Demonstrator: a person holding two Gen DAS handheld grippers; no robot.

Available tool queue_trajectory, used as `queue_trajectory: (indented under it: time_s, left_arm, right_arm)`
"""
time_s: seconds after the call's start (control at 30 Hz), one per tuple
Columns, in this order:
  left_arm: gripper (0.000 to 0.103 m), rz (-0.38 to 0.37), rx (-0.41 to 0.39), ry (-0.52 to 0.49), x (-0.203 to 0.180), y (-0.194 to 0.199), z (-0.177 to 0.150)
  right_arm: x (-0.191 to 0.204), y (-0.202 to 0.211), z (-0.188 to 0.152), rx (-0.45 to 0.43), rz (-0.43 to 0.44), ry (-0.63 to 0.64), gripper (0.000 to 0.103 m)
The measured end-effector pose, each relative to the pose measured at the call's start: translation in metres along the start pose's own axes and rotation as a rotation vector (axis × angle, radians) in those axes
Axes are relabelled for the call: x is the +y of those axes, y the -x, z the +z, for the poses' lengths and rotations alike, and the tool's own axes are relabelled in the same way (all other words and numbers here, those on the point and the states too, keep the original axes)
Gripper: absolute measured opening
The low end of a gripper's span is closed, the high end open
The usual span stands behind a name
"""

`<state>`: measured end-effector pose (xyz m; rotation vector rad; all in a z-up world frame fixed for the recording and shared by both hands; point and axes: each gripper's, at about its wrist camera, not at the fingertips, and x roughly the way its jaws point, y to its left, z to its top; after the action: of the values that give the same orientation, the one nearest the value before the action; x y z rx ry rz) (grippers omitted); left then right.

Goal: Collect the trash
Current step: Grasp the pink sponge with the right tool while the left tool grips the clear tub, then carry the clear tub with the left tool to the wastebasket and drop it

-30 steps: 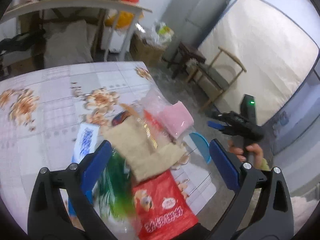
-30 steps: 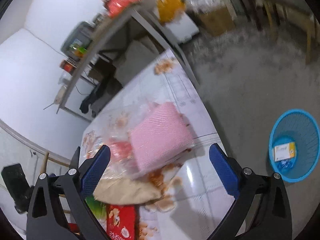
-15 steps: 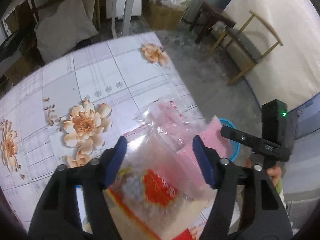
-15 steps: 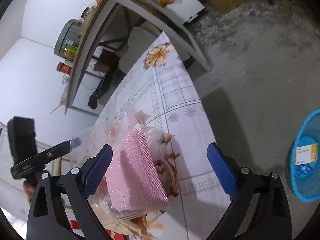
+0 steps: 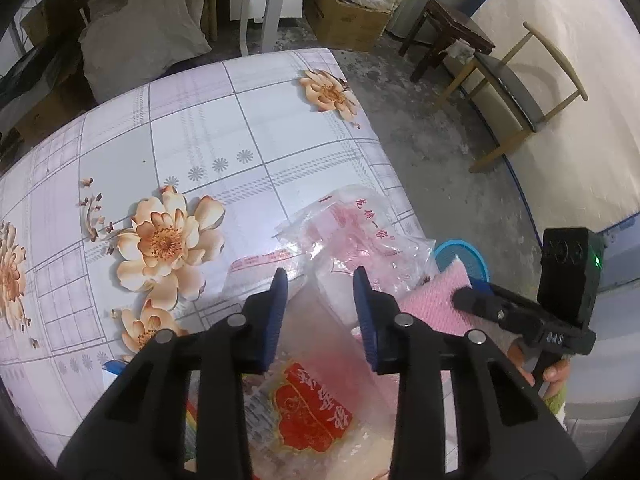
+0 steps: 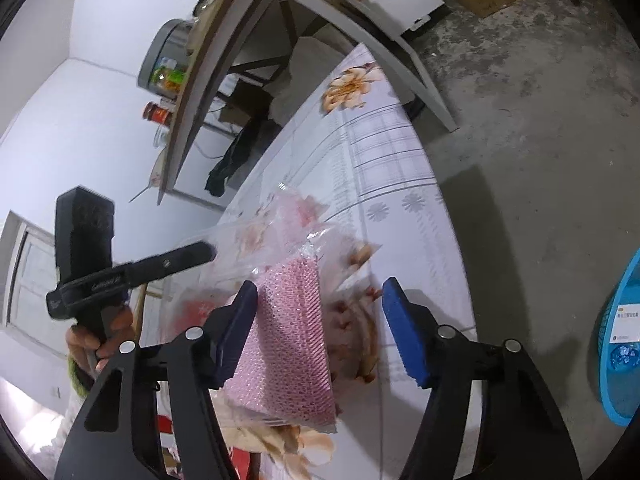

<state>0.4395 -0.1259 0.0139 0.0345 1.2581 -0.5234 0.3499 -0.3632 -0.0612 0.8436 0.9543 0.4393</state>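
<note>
Between the blue fingers of the left gripper (image 5: pixel 320 300), clear plastic bag (image 5: pixel 362 242) with pink print, rumpled and bunched on the floral worktop (image 5: pixel 208 120), near its edge. Fingers narrowed around the bag, a gap remaining between them; actual pinch on the film hard to confirm. Probably held close like this to gather the loose film before lifting. Below the same gripper, a red-labelled packet (image 5: pixel 314 410), label half covered by the gripper body.

Between the fingers of the right gripper (image 6: pixel 316 320), spread wide and gripping nothing, a pink textured pad (image 6: pixel 288 344) inside clear wrapping, close against the left finger. Likely positioned to close on it next. Right of that gripper, blue basket (image 6: pixel 624 320) on the floor, cut off by the frame edge, some litter already inside. Pile beneath the pad blurred and unclear.
</note>
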Motion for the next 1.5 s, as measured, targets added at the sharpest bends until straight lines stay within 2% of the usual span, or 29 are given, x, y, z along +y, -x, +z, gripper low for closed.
queue_trajectory:
  time_s: [0.3,0.6,0.7,0.93,1.13,1.3,1.37,1.5]
  left_arm:
    - [0.022,-0.002,-0.008,0.005,-0.002,-0.002,-0.004]
    - [0.015,0.005,-0.021,-0.016,-0.007,0.001,-0.006]
    - [0.012,0.005,-0.020,-0.024,-0.009,0.001,-0.009]
    - [0.011,0.004,-0.040,-0.051,-0.014,0.010,-0.012]
    - [0.009,0.004,-0.068,-0.070,-0.019,0.027,-0.019]
    - [0.008,-0.003,-0.089,-0.074,-0.025,0.041,-0.024]
    - [0.008,0.005,-0.103,-0.083,-0.030,0.049,-0.026]
    - [0.007,0.005,-0.128,-0.099,-0.040,0.066,-0.030]
  right_arm:
    - [-0.013,0.004,-0.008,0.037,0.072,-0.068,0.070]
    - [0.000,0.015,-0.018,0.029,0.109,-0.015,0.070]
    - [0.005,0.020,-0.021,0.017,0.087,0.007,0.070]
    - [0.018,0.036,-0.021,-0.044,0.001,0.047,0.046]
    - [0.037,0.060,-0.026,-0.121,-0.011,0.096,0.040]
    - [0.055,0.083,-0.030,-0.173,0.019,0.108,0.037]
    - [0.060,0.093,-0.033,-0.189,0.037,0.115,0.032]
    - [0.069,0.116,-0.038,-0.235,0.045,0.126,0.031]
